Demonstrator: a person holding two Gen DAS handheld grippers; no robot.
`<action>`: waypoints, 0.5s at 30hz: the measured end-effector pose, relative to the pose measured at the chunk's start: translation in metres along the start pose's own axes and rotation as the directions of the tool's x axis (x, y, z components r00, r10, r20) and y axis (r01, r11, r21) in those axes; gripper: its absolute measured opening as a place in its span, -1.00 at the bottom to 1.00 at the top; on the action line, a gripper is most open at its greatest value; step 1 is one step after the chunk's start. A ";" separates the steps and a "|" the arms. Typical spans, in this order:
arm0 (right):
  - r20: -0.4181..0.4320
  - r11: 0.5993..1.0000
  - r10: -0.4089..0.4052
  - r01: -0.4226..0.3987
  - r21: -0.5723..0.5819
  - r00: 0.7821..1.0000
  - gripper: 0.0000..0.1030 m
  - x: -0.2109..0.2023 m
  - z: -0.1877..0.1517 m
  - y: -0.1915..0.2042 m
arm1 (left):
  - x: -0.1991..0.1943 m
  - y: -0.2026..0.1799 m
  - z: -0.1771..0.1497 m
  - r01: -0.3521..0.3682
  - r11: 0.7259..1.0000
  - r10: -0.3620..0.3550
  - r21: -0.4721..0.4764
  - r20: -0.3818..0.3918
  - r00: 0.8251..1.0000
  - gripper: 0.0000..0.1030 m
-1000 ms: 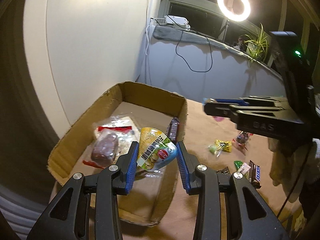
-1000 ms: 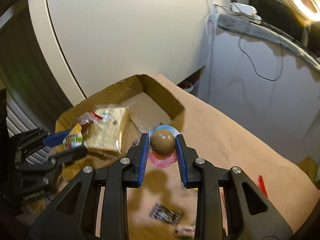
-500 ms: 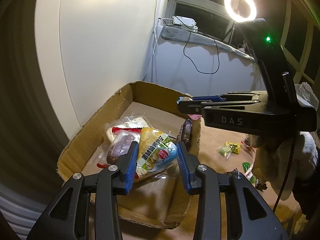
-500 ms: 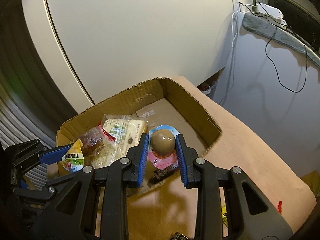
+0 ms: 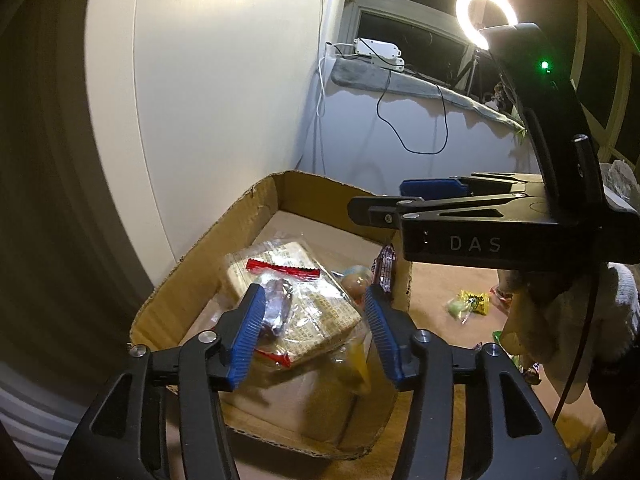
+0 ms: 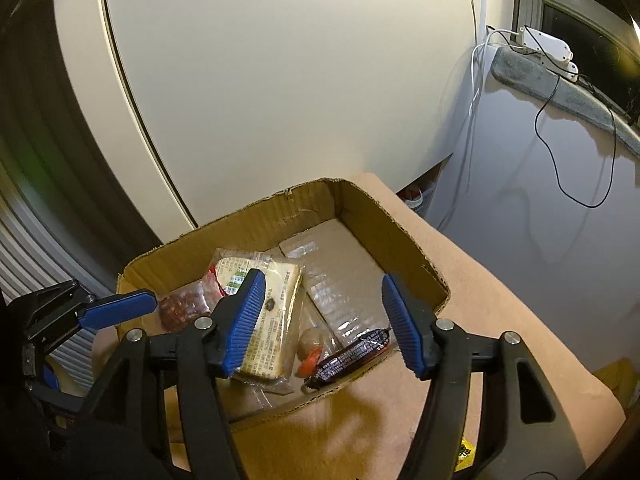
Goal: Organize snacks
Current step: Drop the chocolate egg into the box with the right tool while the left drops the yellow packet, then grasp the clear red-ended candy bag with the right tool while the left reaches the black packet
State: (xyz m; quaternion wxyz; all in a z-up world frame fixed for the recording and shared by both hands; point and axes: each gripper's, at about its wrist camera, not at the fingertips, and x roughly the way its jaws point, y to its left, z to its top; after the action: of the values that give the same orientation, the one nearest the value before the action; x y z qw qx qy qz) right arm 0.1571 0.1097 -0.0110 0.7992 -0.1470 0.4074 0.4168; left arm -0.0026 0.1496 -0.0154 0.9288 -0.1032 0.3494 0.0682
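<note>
Both grippers are parked above the box (image 6: 372, 204), jaws spread wide, nothing between them. Left gripper (image 5: 314, 334) sits over the near end, right gripper (image 6: 320, 320) over the near-right corner. That reads as a drop position: high enough to clear the walls, centred so anything let go lands inside.

Contents of the box:
- cracker pack (image 6: 272, 320), flat on the floor, left of middle
- reddish pack (image 6: 182, 310) resting against its left side, partly on top in the left view
- egg (image 6: 310, 340) in clear wrap, just right of the crackers, near the front wall
- dark bar (image 6: 352, 354) leaning on the front-right rim, half over the edge
- yellow bag (image 5: 356, 360), blurred, low by the near wall in the left view; can't tell if it has settled

Far half of the box floor is bare, so there is room.

Loose sweets (image 5: 468, 304) sit on the surface (image 6: 500, 320) right of the box, well apart from it. Judgement: task is partway, those are next. The bar on the rim could tip out if the box gets knocked; worth nudging it in.
</note>
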 end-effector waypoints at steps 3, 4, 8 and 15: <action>0.022 1.000 -0.013 0.013 0.002 1.000 0.61 -0.007 0.000 0.000 | -0.003 -0.001 0.000 -0.003 1.000 0.003 0.002 0.013 1.000 0.22; 0.026 1.000 -0.017 0.017 0.002 1.000 0.65 -0.009 0.000 -0.001 | -0.005 -0.002 0.000 -0.005 1.000 0.005 0.004 0.015 1.000 0.22; 0.035 0.999 -0.037 0.037 0.004 0.999 0.74 -0.018 0.000 -0.003 | -0.008 -0.005 0.001 0.001 1.000 -0.001 0.010 0.021 1.000 0.25; 0.049 0.997 -0.066 0.064 0.030 0.997 0.75 -0.040 -0.011 -0.020 | -0.015 -0.022 0.001 0.025 0.999 -0.026 0.031 0.034 0.999 0.25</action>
State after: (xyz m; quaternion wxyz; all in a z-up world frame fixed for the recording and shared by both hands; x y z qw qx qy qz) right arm 0.1539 0.0687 0.0111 0.8243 -0.1385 0.3881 0.3883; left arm -0.0091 0.1278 -0.0014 0.9370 -0.0921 0.3329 0.0529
